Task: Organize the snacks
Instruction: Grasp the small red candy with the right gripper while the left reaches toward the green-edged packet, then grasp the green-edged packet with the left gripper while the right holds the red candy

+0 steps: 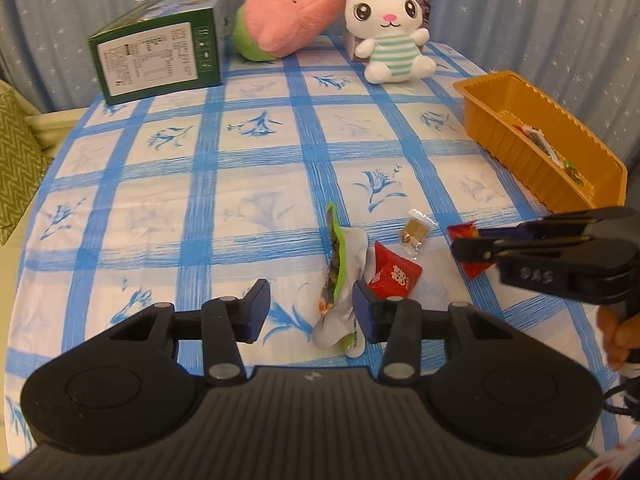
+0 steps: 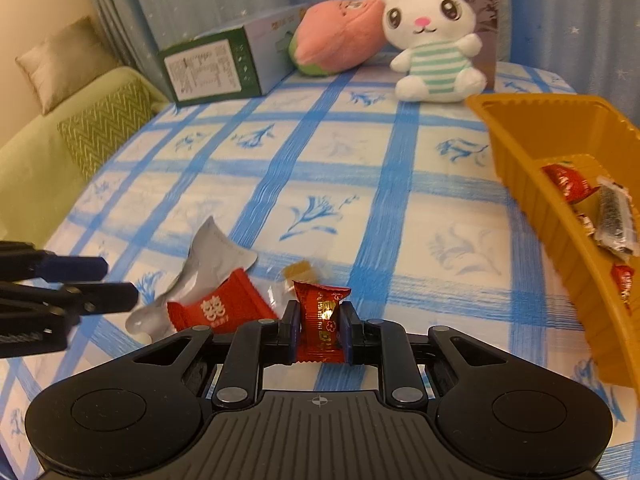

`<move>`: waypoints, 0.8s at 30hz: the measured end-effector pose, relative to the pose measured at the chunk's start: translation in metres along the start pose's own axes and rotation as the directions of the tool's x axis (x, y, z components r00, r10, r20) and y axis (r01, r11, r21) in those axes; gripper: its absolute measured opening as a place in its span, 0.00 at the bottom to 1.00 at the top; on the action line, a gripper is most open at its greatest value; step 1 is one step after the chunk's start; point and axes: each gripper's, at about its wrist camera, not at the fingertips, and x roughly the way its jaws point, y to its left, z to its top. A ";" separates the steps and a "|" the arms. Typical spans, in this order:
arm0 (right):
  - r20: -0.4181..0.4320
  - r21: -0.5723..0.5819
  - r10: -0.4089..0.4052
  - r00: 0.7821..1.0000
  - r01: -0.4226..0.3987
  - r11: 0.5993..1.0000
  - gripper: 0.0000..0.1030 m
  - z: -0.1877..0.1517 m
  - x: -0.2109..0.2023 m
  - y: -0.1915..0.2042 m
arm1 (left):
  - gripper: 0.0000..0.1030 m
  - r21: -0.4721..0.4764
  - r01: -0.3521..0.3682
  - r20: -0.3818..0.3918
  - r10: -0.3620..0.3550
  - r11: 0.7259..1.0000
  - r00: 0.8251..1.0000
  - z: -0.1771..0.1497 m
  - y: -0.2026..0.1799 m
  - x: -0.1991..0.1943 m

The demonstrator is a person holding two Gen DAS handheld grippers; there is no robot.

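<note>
The right gripper [image 2: 319,326] has its jaws clamped on a red candy [image 2: 320,320], wrapper pinched between the blue pads and apparently lifted just clear of the cloth [image 2: 360,152], though contact is hard to rule out. That looks like the carry step: one snack picked, the drop not yet made. The tray [image 2: 516,168] sits to the right of the candy, ribbed orange wall facing in, and it already holds several wrapped snacks. Left of the tray, the loose pile waits on the cloth: a red packet [image 2: 214,312] with a double-happiness mark, a silver pouch [image 2: 208,258] lying partly under it, and a small clear-wrapped sweet [image 2: 298,274] closest to the tray of the three. The left gripper [image 1: 308,312] hangs over that pile with jaws spread wide, gripping nothing; the pouch [image 1: 340,276] lies between its fingers and the red packet [image 1: 394,276] sits just beyond its right pad. The next move likely calls for the right gripper to swing toward the tray, rise enough to clear the wall, then release over the open floor inside. The left could close on the pouch, but that crinkled foil may slip or fold when squeezed.
</note>
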 end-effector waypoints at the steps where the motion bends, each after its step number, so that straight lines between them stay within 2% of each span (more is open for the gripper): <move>1: 0.004 0.006 -0.002 1.000 0.002 1.000 0.20 0.001 -0.002 -0.002 | 0.38 0.006 0.003 -0.004 -0.003 1.000 1.000 0.002 -0.001 0.003; 6: 0.018 0.038 -0.020 1.000 0.019 0.999 0.20 0.002 -0.012 -0.010 | 0.33 0.037 0.027 -0.026 -0.026 0.999 0.999 0.009 -0.005 0.019; 13: 0.020 0.074 -0.041 0.999 0.039 0.996 0.20 -0.001 -0.020 -0.022 | 0.31 0.045 0.074 -0.067 -0.071 0.996 0.995 0.017 -0.007 0.039; 24: 0.004 0.098 -0.049 0.999 0.048 0.994 0.20 -0.004 -0.020 -0.032 | 0.21 0.062 0.079 -0.115 -0.071 0.995 0.991 0.018 -0.014 0.057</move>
